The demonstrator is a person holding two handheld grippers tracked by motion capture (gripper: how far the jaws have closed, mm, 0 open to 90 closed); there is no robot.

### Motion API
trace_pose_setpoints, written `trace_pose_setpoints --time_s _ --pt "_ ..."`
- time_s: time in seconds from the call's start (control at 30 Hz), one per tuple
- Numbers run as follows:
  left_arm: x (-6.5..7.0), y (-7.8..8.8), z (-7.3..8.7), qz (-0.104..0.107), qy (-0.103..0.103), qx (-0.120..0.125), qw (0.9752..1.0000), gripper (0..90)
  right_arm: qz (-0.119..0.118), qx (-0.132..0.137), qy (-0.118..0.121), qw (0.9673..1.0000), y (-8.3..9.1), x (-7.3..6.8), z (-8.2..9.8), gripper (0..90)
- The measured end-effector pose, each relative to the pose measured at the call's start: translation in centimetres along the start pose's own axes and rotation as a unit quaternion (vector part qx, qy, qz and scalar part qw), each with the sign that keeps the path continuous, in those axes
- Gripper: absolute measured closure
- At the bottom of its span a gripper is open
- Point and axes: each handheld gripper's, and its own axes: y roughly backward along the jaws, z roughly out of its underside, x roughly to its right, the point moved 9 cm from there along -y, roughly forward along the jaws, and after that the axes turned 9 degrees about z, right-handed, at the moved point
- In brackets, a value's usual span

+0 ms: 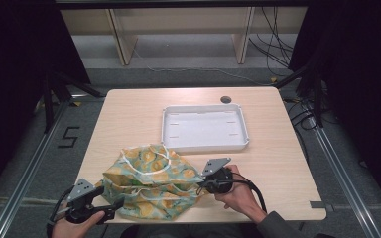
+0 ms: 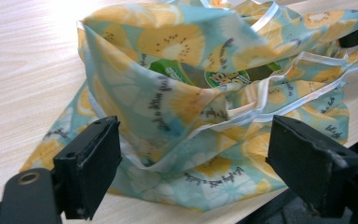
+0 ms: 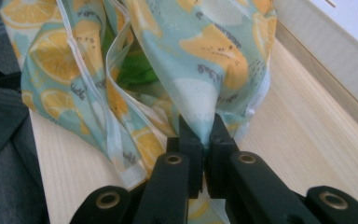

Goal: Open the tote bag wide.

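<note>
A fruit-print bag [image 1: 151, 181] is seen crumpled at the near edge of the table [image 1: 129, 114], in front of a white tray [image 1: 204, 128]. Its right fold is pinched by the right gripper [image 3: 205, 140]; the left gripper [image 2: 193, 158] is held agape at its left edge.

Light wood bench [image 1: 129, 114]. White shallow tray [image 1: 204, 127] lies at centre-rear. Crumpled fruit-print bag [image 1: 151, 181] lies at front edge, just clear of tray.
</note>
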Motion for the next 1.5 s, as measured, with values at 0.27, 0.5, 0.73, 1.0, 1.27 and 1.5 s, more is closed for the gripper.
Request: trace_pose_setpoints --time_s 0.27,0.5,0.73,1.0,1.27,1.5 --pt "-0.1 0.2 0.2 0.004 -0.023 -0.018 0.9996 16.2 0.04 -0.014 -0.007 0.9991 2.3 3.0 2.3 89.6" --pt "0.3 -0.3 0.1 0.01 -0.005 -0.005 0.9999 16.2 0.082 -0.022 -0.027 0.996 4.6 5.9 4.7 89.6" --pt "0.6 -0.4 0.5 0.02 -0.032 -0.034 0.9987 16.2 0.1 -0.035 -0.08 0.9911 6.8 7.8 7.7 89.6" --pt "1.7 -1.5 0.7 0.038 -0.045 -0.048 0.9971 16.5 0.12 -0.057 -0.117 0.9842 9.5 9.4 11.2 89.6" --pt "2.3 -2.4 0.6 0.047 -0.057 -0.047 0.9962 17.8 0.126 -0.039 -0.144 0.9808 11.3 9.6 11.5 57.5" --pt "3.2 -2.7 0.2 0.067 -0.053 -0.045 0.9953 18.0 0.094 0.045 -0.082 0.9912 11.3 7.0 6.3 43.1"
